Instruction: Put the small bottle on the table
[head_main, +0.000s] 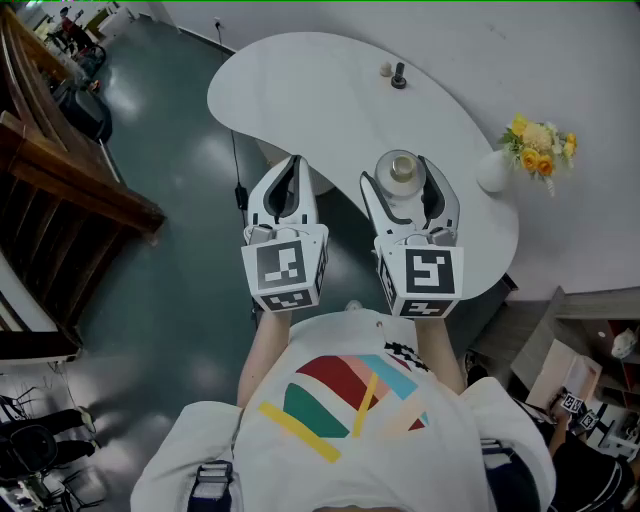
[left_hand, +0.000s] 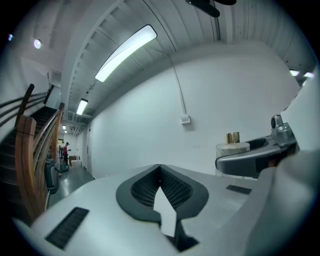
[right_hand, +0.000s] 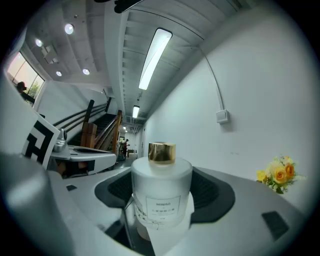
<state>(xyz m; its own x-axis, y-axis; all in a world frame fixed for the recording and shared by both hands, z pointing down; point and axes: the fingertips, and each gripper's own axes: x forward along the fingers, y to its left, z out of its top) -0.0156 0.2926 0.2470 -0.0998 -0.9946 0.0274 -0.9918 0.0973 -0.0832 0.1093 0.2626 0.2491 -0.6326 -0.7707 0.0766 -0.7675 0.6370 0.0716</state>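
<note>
The small bottle (head_main: 401, 168) is frosted white with a gold cap, and it stands upright between the jaws of my right gripper (head_main: 402, 174), above the near edge of the white table (head_main: 300, 90). In the right gripper view the bottle (right_hand: 161, 195) fills the space between the dark pads (right_hand: 216, 192), which press on its sides. My left gripper (head_main: 292, 165) hangs just to the left at the same height. Its jaws meet with nothing between them (left_hand: 160, 169). From the left gripper view the bottle (left_hand: 232, 145) shows at the right.
A white vase of yellow flowers (head_main: 540, 150) stands at the table's right end. Two small objects, one dark (head_main: 399, 76), sit at the far edge. A wooden staircase (head_main: 60, 170) runs along the left. A shiny grey floor lies below.
</note>
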